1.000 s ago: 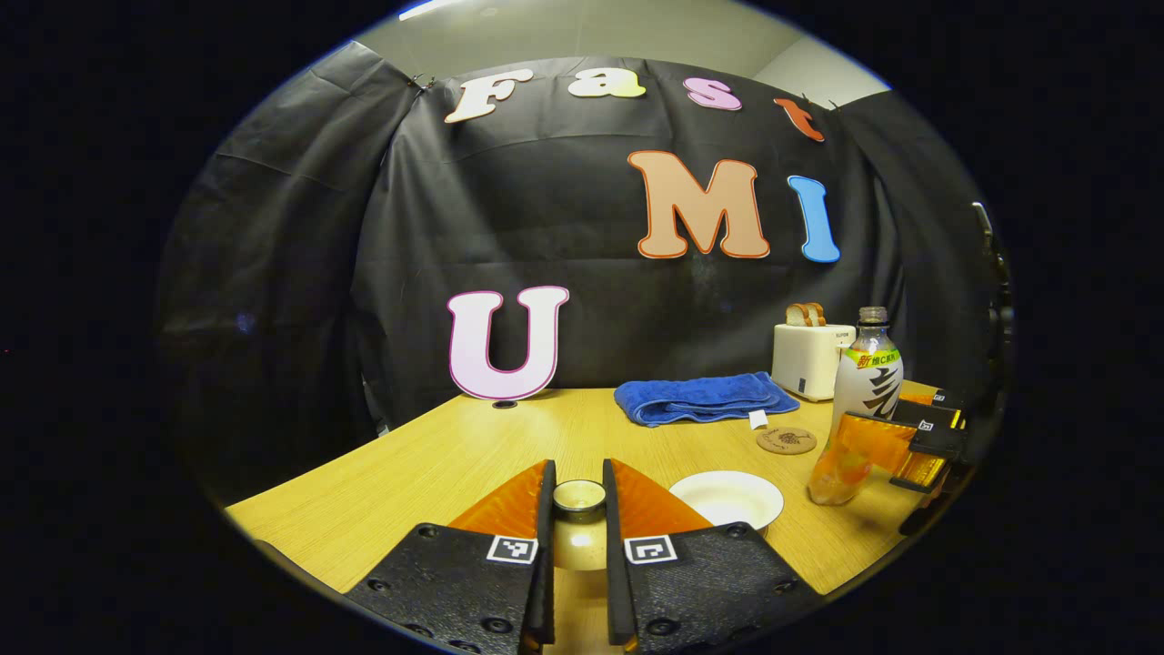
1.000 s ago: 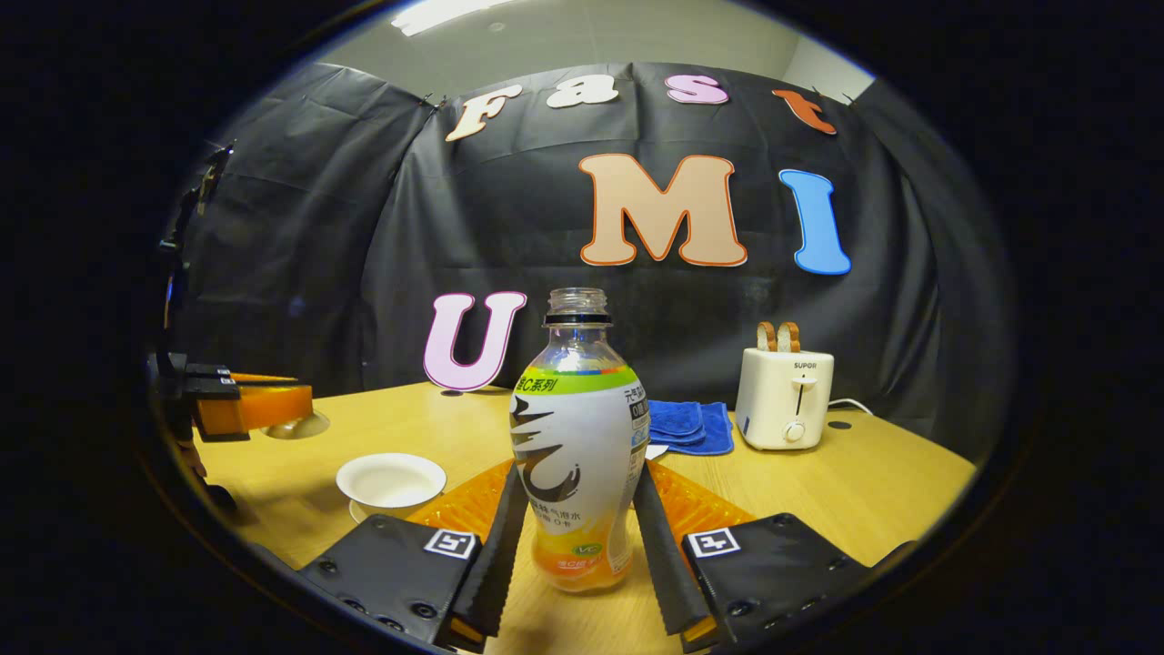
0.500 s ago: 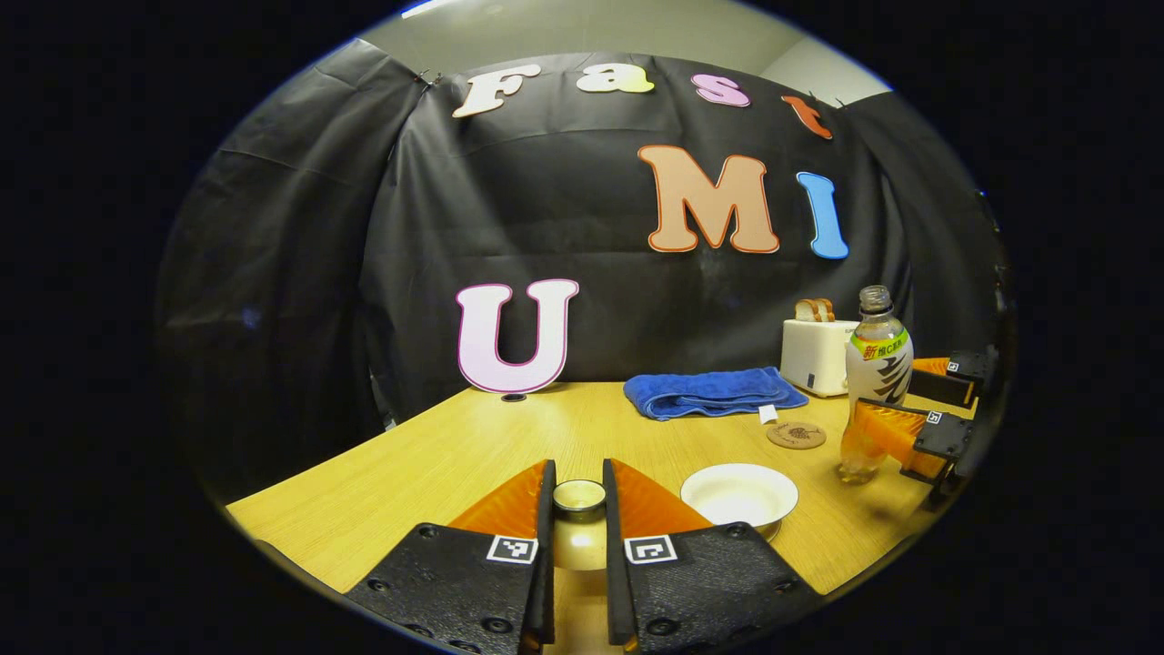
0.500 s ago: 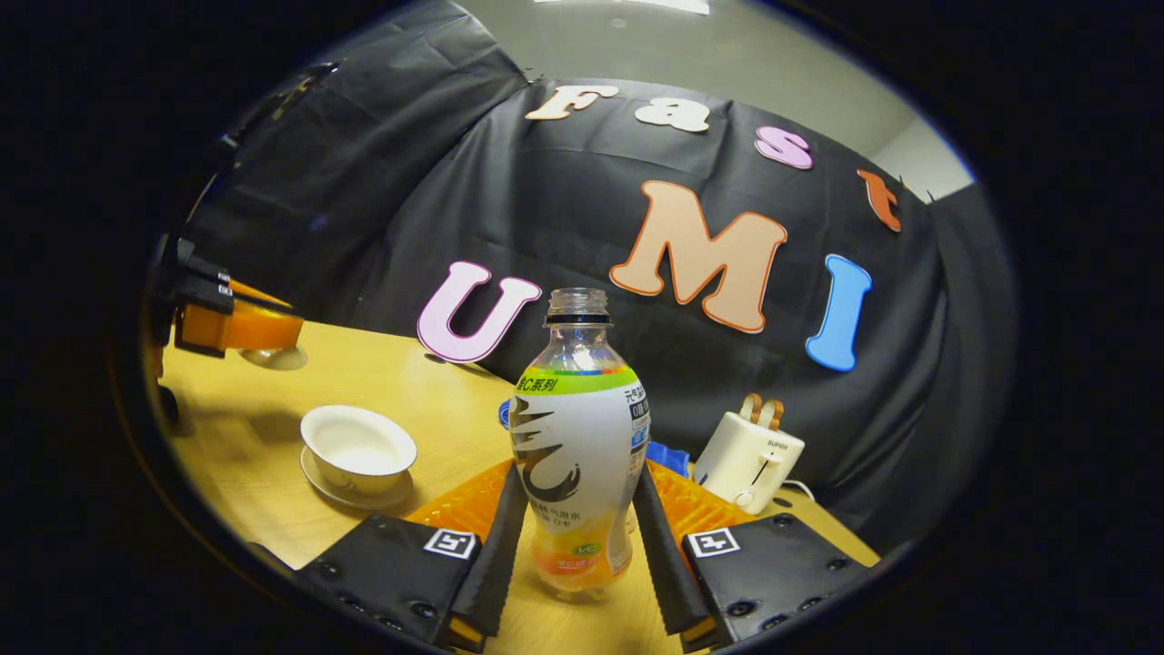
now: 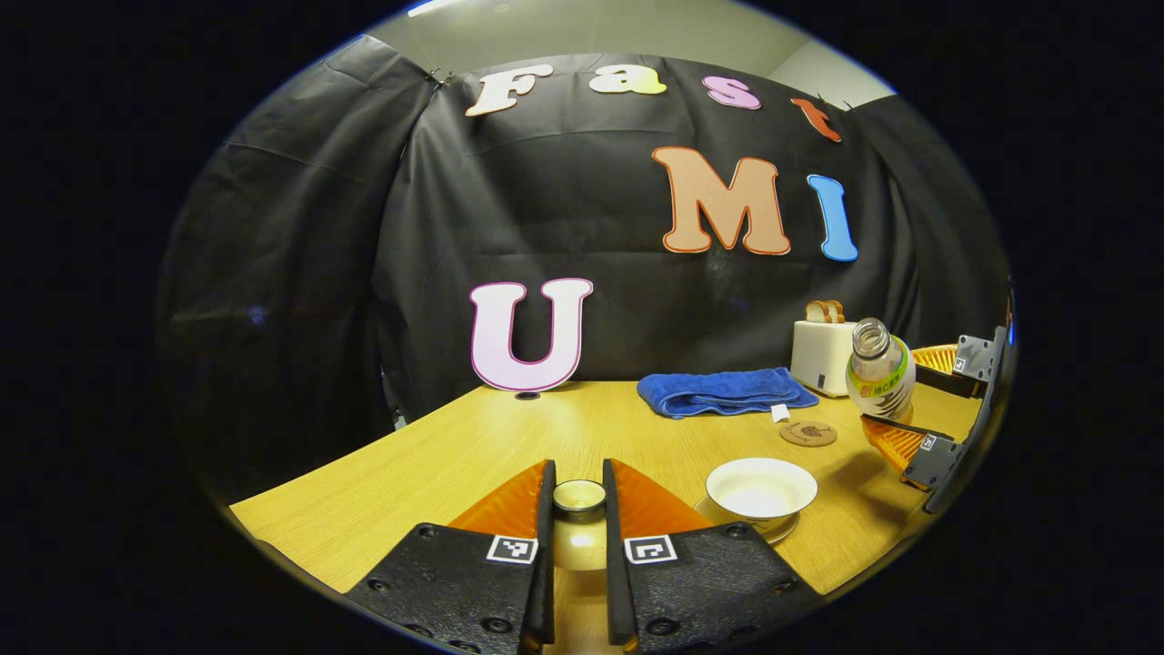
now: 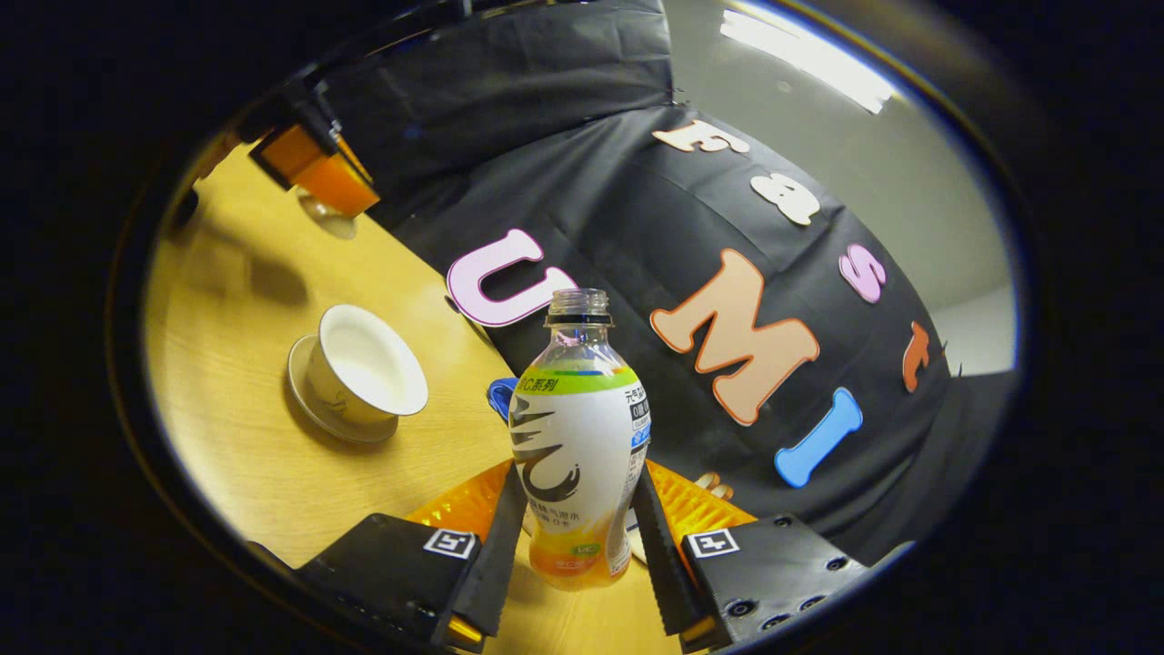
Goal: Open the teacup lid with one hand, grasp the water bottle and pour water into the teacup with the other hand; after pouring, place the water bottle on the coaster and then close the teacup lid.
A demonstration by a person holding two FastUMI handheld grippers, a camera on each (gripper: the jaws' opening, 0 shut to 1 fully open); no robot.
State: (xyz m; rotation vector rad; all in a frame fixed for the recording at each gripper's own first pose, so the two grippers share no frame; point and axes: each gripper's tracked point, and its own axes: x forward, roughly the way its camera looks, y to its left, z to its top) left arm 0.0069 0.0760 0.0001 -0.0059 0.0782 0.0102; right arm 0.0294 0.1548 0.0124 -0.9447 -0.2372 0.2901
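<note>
The left gripper (image 5: 578,509) has its jaws clamped on the teacup lid (image 5: 579,497), held above the counter (image 5: 509,446). The right gripper (image 6: 578,537) grips the uncapped water bottle (image 6: 575,446), tilted toward the open teacup (image 6: 364,366) on its saucer (image 6: 314,400); the coaster (image 5: 807,433) lies beyond.

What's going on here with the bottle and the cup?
A person is working two tools. The left hand-held gripper holds the teacup lid between its fingers, off the cup. The right hand-held gripper grips the uncapped water bottle and has it lifted and tilted toward the open teacup, which sits on its saucer on the table. No water is seen leaving the bottle. The coaster lies bare near the blue towel.
</note>
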